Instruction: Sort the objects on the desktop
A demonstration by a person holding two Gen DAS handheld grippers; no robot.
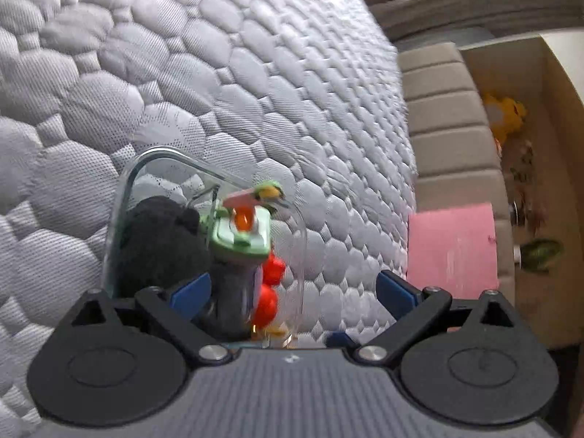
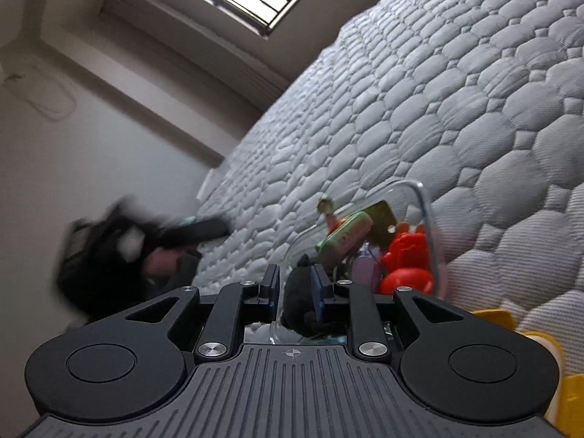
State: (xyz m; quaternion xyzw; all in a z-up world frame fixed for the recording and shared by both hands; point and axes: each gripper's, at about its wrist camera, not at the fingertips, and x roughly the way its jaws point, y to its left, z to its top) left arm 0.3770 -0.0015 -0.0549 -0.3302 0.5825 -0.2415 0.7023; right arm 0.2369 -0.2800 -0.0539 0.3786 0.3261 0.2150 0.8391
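A: Status?
B: My right gripper (image 2: 295, 288) pinches the glass container's (image 2: 425, 219) wall above the mattress (image 2: 474, 91); left gripper (image 1: 294, 288) gapes, empty.
A: Handling?
B: Glass: rigid, slick, breakable, loaded with toys. Grip the rim.

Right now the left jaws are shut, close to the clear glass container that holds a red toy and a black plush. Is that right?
Not quite. The left gripper has its jaws wide open, not shut, as the left wrist view shows. The rest stands: it is close to the clear glass container, which holds the red toy and the black plush.
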